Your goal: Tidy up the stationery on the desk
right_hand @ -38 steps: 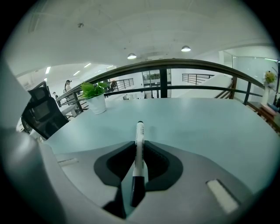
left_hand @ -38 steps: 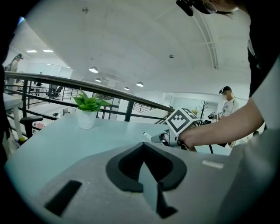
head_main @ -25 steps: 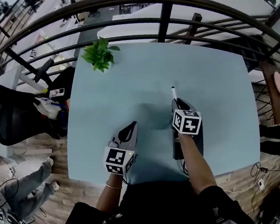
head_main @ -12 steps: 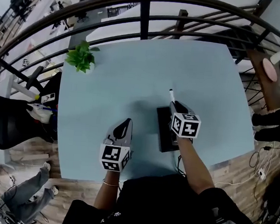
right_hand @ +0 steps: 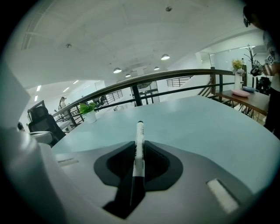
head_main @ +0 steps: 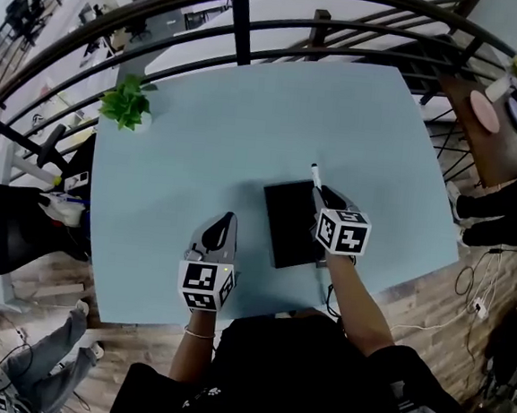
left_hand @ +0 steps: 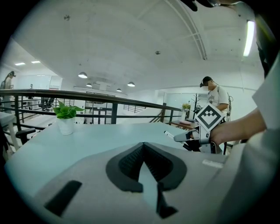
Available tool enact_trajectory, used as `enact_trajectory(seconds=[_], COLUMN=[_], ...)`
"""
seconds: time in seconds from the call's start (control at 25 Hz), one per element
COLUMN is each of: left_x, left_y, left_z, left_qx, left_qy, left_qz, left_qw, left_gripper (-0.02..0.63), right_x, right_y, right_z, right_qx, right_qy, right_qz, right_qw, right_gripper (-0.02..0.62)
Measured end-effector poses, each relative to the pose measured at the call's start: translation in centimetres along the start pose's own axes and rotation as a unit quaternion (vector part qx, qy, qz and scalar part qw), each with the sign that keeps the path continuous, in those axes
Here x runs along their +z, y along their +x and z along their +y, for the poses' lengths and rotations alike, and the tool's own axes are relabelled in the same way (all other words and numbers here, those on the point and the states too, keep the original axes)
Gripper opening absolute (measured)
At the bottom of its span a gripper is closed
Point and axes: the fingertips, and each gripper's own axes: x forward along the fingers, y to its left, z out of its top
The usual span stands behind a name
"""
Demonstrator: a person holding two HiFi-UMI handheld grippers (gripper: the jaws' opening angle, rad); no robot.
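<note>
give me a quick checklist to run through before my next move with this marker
1. Marker gripped: ok. The right tool is shut on it, and the marker points forward out of the jaws.
2. Left tool free: ok. Its jaws are together with nothing between them.
3. Black flat item located: ok. It lies on the table just left of the right tool.
4. Black item open to take the marker: cannot tell.
5. Potted plant out of the way: ok. It stands at the far left corner.
6. Marker capped: cannot tell.
</note>
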Motion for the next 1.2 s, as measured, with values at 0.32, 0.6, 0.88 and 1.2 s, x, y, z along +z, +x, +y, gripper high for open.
enact_trajectory(seconds=[0.32, 0.6, 0.88, 1.2], left_x=[0.3, 0.3, 0.3, 0.4], left_y=[0.6, 0.8, 0.6, 0.2], left_z=[-1.9, -2.7, -3.1, -3.0], left_qx=[0.007, 0.017, 0.031, 0.047], left_qy=[0.003, 0.003, 0.001, 0.001], left_qz=[0.004, 0.005, 0.006, 0.003], left_qw=[1.0, 0.9998, 0.9995, 0.9989], left_gripper=[-0.006, -0.006, -0.006, -0.006], right_x=[-1.2, -2.9, -4.7, -6.1], right_y=[-1.6, -1.6, -1.6, -0.8], right_z=[-2.8, -4.5, -5.6, -5.7], right_qx=[-0.003, -0.004, -0.001, 0.013], right_qy=[0.003, -0.01, -0.009, 0.001], right_qz=[0.016, 0.036, 0.055, 0.073], right_qw=[1.0, 0.999, 0.998, 0.997], right_gripper=[0.072, 0.072, 0.072, 0.072])
